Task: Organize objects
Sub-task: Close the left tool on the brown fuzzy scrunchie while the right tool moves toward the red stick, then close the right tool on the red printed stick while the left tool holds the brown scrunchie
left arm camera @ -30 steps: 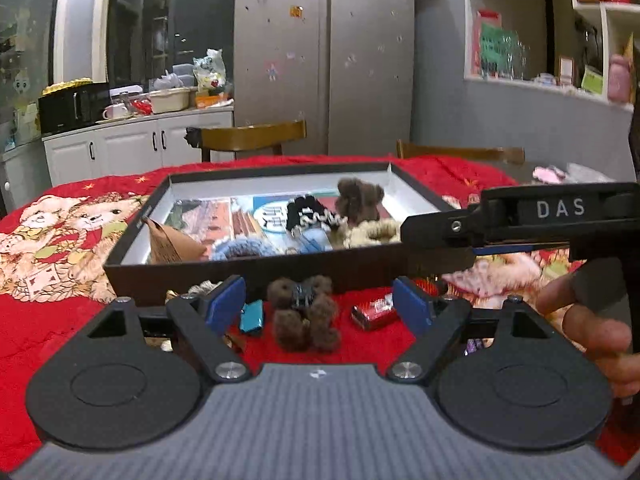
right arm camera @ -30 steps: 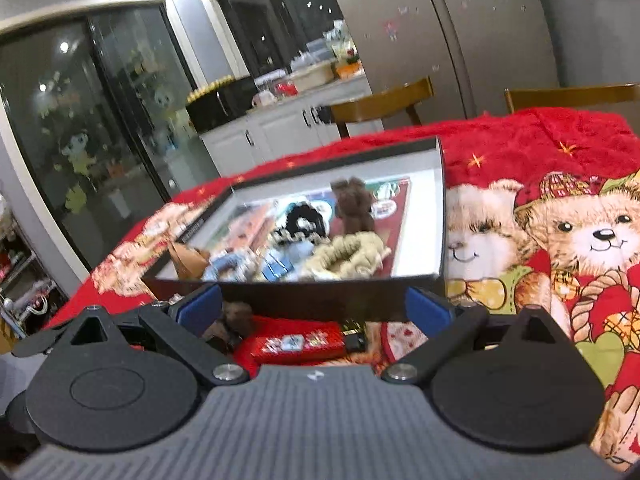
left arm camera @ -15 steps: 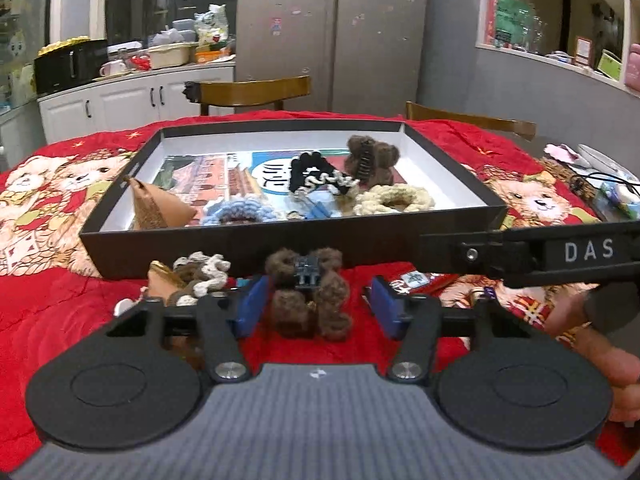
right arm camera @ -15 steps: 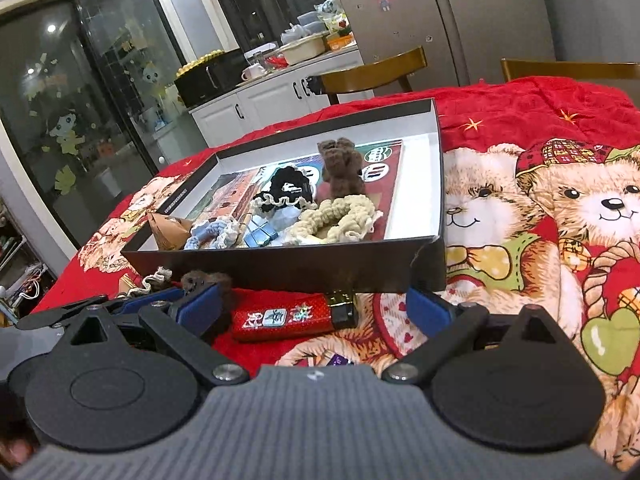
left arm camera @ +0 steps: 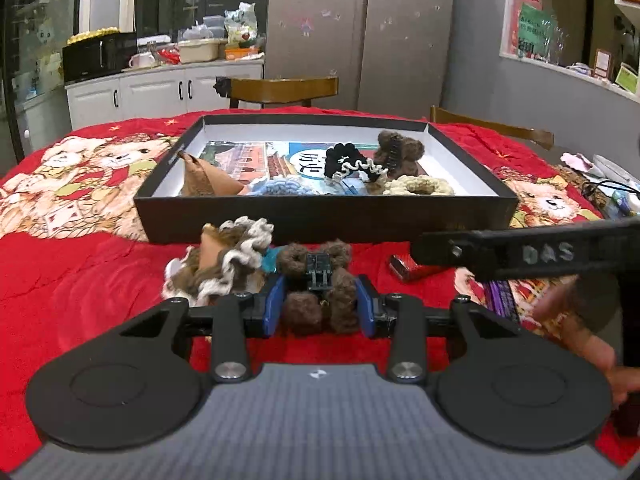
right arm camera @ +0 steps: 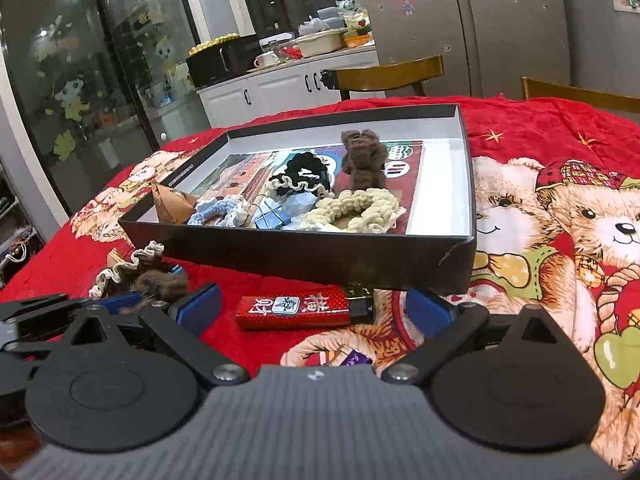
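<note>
A brown fuzzy hair clip (left arm camera: 296, 260) lies on the red cloth in front of the black box (left arm camera: 320, 220). My left gripper (left arm camera: 320, 309) has its blue pads against both sides of the clip, and its jaws are closing on it. A red lighter (right arm camera: 292, 308) lies just ahead of my right gripper (right arm camera: 316, 308), which is open wide with nothing held. In the left wrist view the right gripper's black side (left arm camera: 520, 252) crosses above the lighter (left arm camera: 404, 270). The box holds another brown clip (right arm camera: 362, 158), a black scrunchie (right arm camera: 300, 176), a cream scrunchie (right arm camera: 360, 208) and more.
A brown-and-white scrunchie (left arm camera: 236, 256) and a teal item (left arm camera: 270, 260) lie left of the held clip. A purple item (right arm camera: 356, 358) sits near the right gripper's base. A hand (left arm camera: 576, 320) shows at the right. Wooden chairs (left arm camera: 284, 88) stand behind the table.
The left jaws have narrowed from wide apart to touching the brown clip. The right gripper has sunk a little toward the red lighter, which now shows in full between its fingers.
</note>
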